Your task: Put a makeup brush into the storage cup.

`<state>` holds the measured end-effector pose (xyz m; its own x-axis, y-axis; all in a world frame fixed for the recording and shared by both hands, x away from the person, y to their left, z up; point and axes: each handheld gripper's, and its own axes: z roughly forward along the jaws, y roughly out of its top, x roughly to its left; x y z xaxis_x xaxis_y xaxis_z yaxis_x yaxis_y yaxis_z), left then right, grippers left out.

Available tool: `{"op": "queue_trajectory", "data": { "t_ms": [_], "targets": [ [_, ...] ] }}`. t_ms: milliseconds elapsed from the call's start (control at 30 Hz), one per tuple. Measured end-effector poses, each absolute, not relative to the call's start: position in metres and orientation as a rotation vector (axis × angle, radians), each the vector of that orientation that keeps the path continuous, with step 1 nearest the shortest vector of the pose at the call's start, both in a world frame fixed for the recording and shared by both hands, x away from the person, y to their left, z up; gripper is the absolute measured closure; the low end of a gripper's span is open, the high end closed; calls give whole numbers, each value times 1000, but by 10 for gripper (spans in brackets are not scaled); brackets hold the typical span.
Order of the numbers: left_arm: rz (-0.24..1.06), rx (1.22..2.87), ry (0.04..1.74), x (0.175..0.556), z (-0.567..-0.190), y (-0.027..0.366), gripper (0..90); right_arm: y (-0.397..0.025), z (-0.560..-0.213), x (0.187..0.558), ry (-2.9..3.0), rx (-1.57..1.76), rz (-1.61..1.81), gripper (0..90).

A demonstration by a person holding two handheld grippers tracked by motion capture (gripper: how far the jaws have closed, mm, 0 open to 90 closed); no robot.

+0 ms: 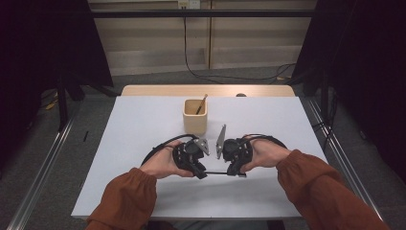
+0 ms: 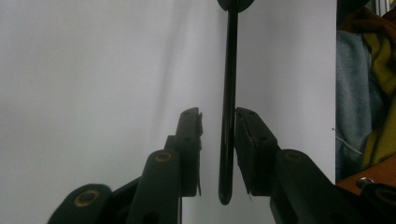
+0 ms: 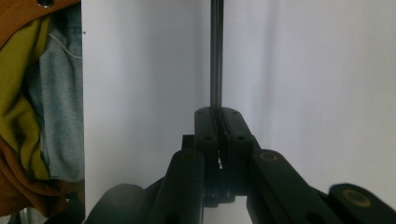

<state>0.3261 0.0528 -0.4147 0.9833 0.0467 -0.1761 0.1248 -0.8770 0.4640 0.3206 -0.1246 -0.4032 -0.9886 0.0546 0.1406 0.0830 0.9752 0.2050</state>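
Observation:
A thin black stick (image 1: 218,173) lies level between my two grippers, just above the white table (image 1: 143,120). My right gripper (image 1: 238,173) is shut on one end of it; in the right gripper view the stick (image 3: 215,51) runs straight up out of the closed gripper (image 3: 217,116). My left gripper (image 1: 201,173) faces it from the left. In the left gripper view the stick's (image 2: 229,93) other end hangs between the parted jaws of the gripper (image 2: 218,126), close against the right pad (image 2: 243,135), with a gap on the left side.
A light wooden cup (image 1: 195,116) with a thin stick (image 1: 201,104) leaning in it stands behind the grippers at mid table. The person's rust-coloured sleeves (image 1: 316,187) come in from the bottom. The table's near edge (image 2: 335,93) lies close to the grippers.

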Motion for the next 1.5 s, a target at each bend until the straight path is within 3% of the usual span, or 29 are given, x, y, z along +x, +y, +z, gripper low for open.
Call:
{"op": "queue_trajectory", "data": {
  "t_ms": [300, 933, 1067, 1200, 1500],
  "targets": [
    [-245, 2622, 126, 328, -418, 51, 826, -125, -406, 321, -2989, -113, -315, 861],
    [-288, 2594, 152, 326, -418, 54, 856, -130, -407, 321, -2988, -127, -383, 835],
    [-292, 2587, 162, 327, -418, 55, 856, -132, -408, 323, -2981, -147, -428, 777],
    [-297, 2580, 161, 327, -418, 56, 856, -133, -408, 323, -2967, -168, -465, 654],
    [-308, 2579, 156, 325, -417, 56, 855, -132, -411, 323, -2962, -197, -489, 294]
  ]
}}
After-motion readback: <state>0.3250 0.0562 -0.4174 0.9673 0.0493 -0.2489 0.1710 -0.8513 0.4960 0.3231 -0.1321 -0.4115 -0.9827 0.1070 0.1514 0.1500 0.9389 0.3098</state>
